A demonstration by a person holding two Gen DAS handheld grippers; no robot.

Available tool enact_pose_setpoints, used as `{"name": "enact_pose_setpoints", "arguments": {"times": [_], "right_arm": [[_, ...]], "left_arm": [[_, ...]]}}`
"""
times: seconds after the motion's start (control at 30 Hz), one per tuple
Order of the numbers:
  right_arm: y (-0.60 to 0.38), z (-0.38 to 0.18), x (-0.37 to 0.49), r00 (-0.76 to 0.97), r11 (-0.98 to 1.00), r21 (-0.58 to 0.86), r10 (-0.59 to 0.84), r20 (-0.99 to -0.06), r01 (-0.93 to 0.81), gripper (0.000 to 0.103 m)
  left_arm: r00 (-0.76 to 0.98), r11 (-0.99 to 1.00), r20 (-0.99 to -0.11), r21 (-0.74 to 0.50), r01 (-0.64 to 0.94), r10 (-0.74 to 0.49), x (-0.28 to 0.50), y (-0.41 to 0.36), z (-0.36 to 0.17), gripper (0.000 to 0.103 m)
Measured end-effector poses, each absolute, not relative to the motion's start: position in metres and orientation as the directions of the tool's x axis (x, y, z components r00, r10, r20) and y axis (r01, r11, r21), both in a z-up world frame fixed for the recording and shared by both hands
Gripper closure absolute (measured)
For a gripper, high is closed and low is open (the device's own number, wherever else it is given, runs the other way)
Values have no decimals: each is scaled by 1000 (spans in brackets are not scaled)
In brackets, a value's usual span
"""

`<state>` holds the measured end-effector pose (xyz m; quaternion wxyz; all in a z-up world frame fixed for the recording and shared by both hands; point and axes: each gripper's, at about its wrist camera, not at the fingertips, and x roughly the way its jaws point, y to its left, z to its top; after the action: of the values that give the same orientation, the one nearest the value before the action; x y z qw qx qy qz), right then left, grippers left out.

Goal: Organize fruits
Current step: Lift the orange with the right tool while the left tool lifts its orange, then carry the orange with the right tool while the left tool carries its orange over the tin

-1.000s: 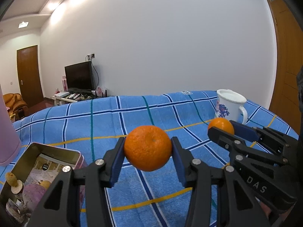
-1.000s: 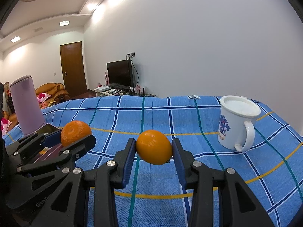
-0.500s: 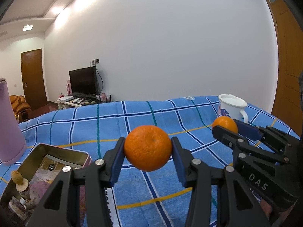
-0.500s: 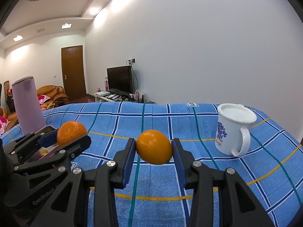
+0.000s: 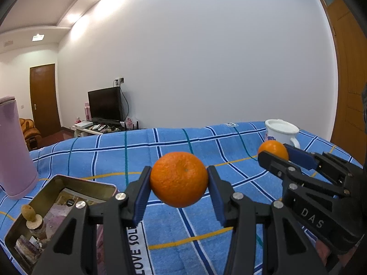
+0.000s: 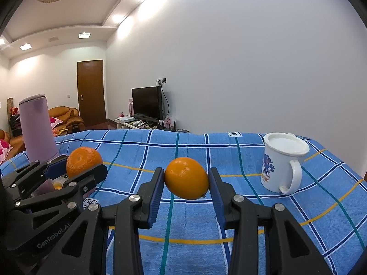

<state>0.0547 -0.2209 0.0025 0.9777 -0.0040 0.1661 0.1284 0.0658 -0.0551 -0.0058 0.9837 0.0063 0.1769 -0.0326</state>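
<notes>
both fruits are in hand and off the cloth, neither yet put down. left gripper (image 5: 179, 181) has its blue pads pressed to either side of a pebbly mandarin (image 5: 179, 179), jaws closed about as far as the fruit's width allows; fruit sits square between the pads, dimple facing the camera. right gripper (image 6: 186, 180) is clamped the same way on a smoother orange (image 6: 187, 178), which sits tilted, long axis slanting down to the right, small stem nub at its lower right. each tool shows in the other's view: the right gripper with its orange at the right edge of the left view, the left gripper with its mandarin at the left of the right view, so the two are held side by side, near but not touching. both point forward over the blue checked cloth (image 6: 229, 151), roughly level, well above it. judgement: pickup is done for both pieces; what is left is the placing. the likely target is the open metal tin (image 5: 62, 181) below and left of the left gripper, already holding odds and ends i can't name for sure; the pictures do not settle it. white lidded mug (image 6: 283, 162) stands on the cloth to the right, ahead of the right gripper, and a purple tumbler (image 6: 37, 128) stands at the far left behind the tin. no other loose fruit seen on the cloth in either view.
</notes>
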Motion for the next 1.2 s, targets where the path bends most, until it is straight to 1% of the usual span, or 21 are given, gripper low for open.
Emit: {"name": "enact_pose_setpoints", "arguments": {"times": [0.5, 0.73, 1.2], "right_arm": [[-210, 3, 47, 907, 958, 19, 279, -315, -287, 62], [-194, 4, 35, 902, 947, -11, 301, -310, -320, 62], [-173, 4, 20, 894, 929, -50, 336, -297, -366, 62]], "left_arm": [[930, 999, -367, 9, 44, -38, 48, -43, -6, 54], [927, 1000, -374, 10, 26, -20, 35, -29, -7, 54], [918, 997, -397, -62, -49, 21, 15, 28, -10, 54]]}}
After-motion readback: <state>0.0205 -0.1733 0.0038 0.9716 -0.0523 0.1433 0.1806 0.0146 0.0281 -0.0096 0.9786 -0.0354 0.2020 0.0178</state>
